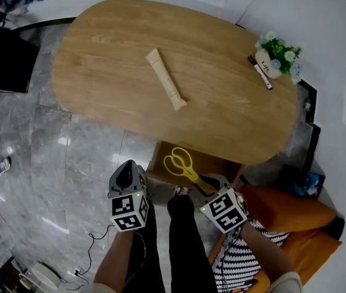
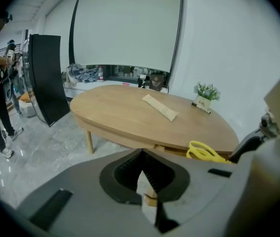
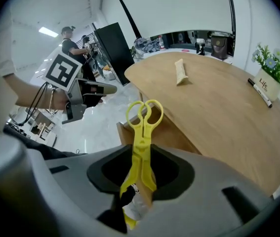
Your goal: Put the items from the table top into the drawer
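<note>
1. Two hand-held grippers were seen in front of one oval desk (image 1: pixel 111 72).
2. One pair of yellow scissors (image 1: pixel 182 163) was gripped by the blades in the right hand-held gripper (image 1: pixel 206 183), with its handles pointed out over the one open drawer (image 1: pixel 216 163) under the desk's near edge.
3. The left hand-held gripper (image 1: pixel 126 166) was held closed and empty, beside the drawer.
4. Three things were left on the desk: one beige packet (image 1: pixel 165 79) near the middle, and one black marker (image 1: pixel 260 72) lying just beside one potted plant (image 1: pixel 277 52) at the far right end.
</note>
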`<state>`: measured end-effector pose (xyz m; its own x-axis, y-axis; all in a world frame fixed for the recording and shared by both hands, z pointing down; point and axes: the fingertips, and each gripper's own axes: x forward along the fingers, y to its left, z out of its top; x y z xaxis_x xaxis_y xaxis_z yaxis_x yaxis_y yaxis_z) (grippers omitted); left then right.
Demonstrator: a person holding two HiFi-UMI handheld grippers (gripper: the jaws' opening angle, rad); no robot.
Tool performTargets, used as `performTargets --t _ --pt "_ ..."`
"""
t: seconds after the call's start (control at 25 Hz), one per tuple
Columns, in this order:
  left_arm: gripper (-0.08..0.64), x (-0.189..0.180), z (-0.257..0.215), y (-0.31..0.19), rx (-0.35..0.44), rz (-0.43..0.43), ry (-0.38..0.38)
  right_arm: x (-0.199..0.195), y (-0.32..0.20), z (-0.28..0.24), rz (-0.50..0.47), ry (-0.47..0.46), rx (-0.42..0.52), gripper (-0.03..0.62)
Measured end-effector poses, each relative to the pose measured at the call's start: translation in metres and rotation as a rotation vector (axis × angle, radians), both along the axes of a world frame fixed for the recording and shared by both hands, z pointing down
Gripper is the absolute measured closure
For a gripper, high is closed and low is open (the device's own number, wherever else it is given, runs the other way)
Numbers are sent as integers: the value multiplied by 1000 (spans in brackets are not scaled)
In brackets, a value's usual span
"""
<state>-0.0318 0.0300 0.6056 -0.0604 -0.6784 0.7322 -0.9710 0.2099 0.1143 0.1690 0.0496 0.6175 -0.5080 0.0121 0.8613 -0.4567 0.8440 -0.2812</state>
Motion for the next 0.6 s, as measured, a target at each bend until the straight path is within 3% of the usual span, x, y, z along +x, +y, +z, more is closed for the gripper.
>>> performTargets --t 0.08,0.16,0.6 --pt "560 2 2 0 -3 1 0 8 -2 8 -3 32 -2 480" --pt "560 4 3 0 -7 0 1 16 -6 15 15 43 -5 432" --pt "560 0 8 -5 -13 7 -4 22 -24 20 110 37 13 440"
